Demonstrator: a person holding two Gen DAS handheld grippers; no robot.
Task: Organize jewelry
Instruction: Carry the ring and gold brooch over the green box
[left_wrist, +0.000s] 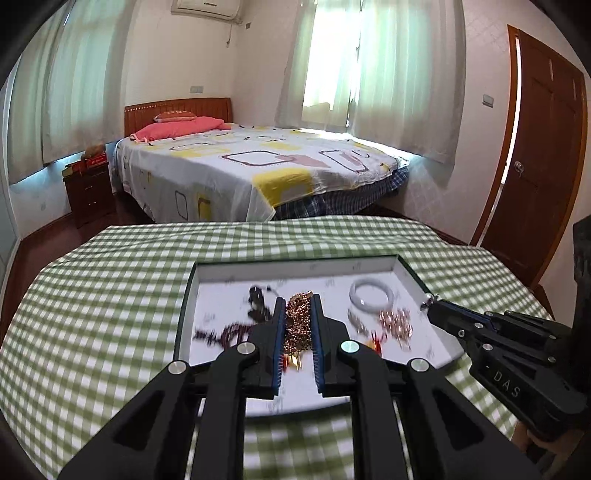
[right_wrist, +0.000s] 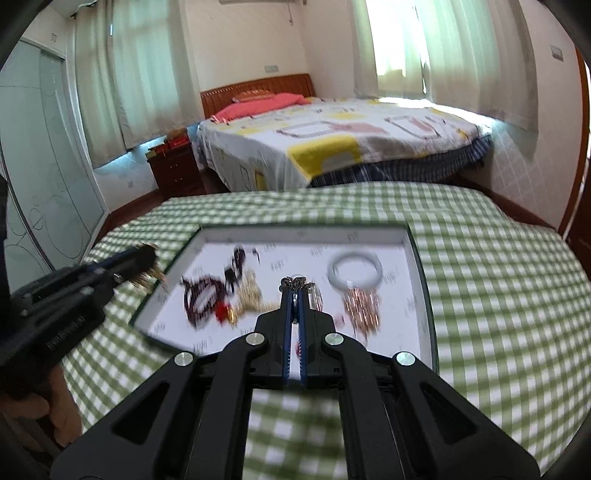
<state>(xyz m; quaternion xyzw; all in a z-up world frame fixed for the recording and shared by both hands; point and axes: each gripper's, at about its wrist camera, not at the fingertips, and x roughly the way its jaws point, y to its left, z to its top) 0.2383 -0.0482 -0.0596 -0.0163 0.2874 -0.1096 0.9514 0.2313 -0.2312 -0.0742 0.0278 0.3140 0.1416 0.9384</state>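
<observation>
A white tray (left_wrist: 295, 260) (right_wrist: 306, 230) with a dark green rim lies on the green checked cloth and holds jewelry. My left gripper (left_wrist: 298, 306) (right_wrist: 146, 258) is shut on a gold chain (left_wrist: 297, 328) (right_wrist: 147, 277), which hangs above the tray's left part. My right gripper (right_wrist: 294, 291) (left_wrist: 428, 302) is shut on a small silver piece (right_wrist: 293, 283) over the tray's middle. In the tray lie a white bangle (left_wrist: 371, 297) (right_wrist: 354, 271), a rose-gold cluster (left_wrist: 397, 323) (right_wrist: 360, 306), dark red beads (left_wrist: 221, 332) (right_wrist: 201, 295) and a black piece (left_wrist: 258, 299) (right_wrist: 236, 266).
The checked cloth (left_wrist: 110, 295) covers a rounded table. Behind it stands a bed (left_wrist: 258, 166) with a patterned sheet, a dark nightstand (left_wrist: 88, 192) at its left and a wooden door (left_wrist: 543, 155) at the right. A hand (right_wrist: 55, 406) grips the left tool.
</observation>
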